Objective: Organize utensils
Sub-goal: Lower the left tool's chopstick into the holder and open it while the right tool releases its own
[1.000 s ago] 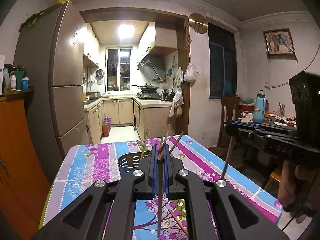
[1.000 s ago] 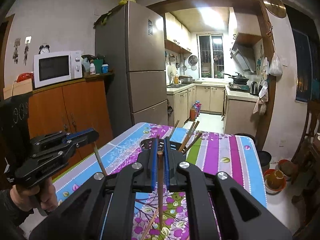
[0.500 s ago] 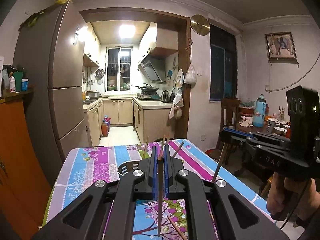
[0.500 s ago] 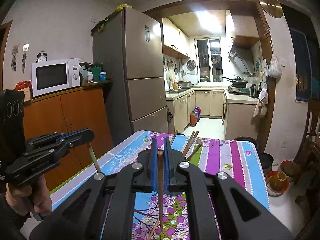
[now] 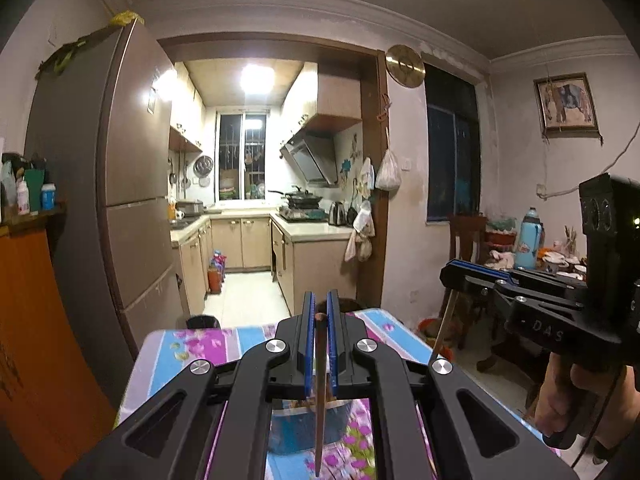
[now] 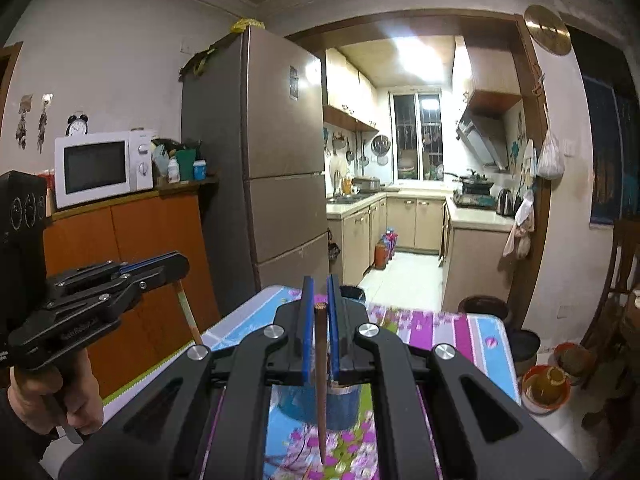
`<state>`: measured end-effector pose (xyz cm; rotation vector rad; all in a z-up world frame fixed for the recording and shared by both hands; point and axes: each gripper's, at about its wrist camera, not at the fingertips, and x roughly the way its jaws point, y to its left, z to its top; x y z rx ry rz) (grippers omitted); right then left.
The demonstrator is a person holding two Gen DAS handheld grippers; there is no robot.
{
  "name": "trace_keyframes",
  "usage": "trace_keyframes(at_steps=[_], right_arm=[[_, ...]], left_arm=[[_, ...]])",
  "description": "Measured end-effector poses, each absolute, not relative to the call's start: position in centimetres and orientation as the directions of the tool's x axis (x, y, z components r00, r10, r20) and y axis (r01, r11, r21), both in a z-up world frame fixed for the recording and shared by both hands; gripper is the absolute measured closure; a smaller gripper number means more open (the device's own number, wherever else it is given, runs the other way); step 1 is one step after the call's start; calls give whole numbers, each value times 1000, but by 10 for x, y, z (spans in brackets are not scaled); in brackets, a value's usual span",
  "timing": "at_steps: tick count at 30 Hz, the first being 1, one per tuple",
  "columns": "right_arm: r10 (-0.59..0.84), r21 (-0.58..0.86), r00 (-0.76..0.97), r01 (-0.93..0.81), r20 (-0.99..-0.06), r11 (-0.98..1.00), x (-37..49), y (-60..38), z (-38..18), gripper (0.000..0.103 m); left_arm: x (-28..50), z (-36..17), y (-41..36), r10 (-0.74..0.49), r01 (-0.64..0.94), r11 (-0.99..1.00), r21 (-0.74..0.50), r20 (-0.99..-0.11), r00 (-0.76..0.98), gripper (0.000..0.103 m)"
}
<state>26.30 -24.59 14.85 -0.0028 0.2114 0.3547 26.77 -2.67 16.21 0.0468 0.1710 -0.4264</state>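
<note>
In the left wrist view, my left gripper [image 5: 319, 300] is shut on a brown chopstick [image 5: 319, 400] that hangs point down between the blue pads. Under it stands the dark blue utensil holder [image 5: 296, 428] on the floral tablecloth [image 5: 188, 356]. In the right wrist view, my right gripper [image 6: 319, 286] is shut on another chopstick [image 6: 320, 392], also hanging over the holder [image 6: 300, 404]. Each gripper shows in the other's view: the right gripper [image 5: 460, 276] with its chopstick [image 5: 442, 330], and the left gripper [image 6: 176, 264] with its chopstick [image 6: 187, 312]. Whatever is inside the holder is hidden.
A tall fridge [image 6: 276, 168] and an orange cabinet [image 6: 132, 260] with a microwave [image 6: 102, 168] stand left of the table. A dark bin [image 6: 484, 308] sits past the table's far edge. A chair [image 5: 466, 248] and a cluttered side table [image 5: 560, 260] are at the right.
Both grippers have risen with their chopsticks. The holder, earlier ahead of the jaws with sticks poking up, now shows below them.
</note>
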Motion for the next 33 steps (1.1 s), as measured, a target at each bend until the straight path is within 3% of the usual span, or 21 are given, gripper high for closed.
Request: trace_keyframes(at_steps=[11,33], right_arm=[[338,28,930,-338,-147,941,332,-245,198,98],[380,114,883,-362,-276,925,396,-235,111,98]], left_arm=[[337,201,-25,-398,401,916,-1,-130,908,96],[416,117,-26,-401,400,915,-54,-250,881,96]])
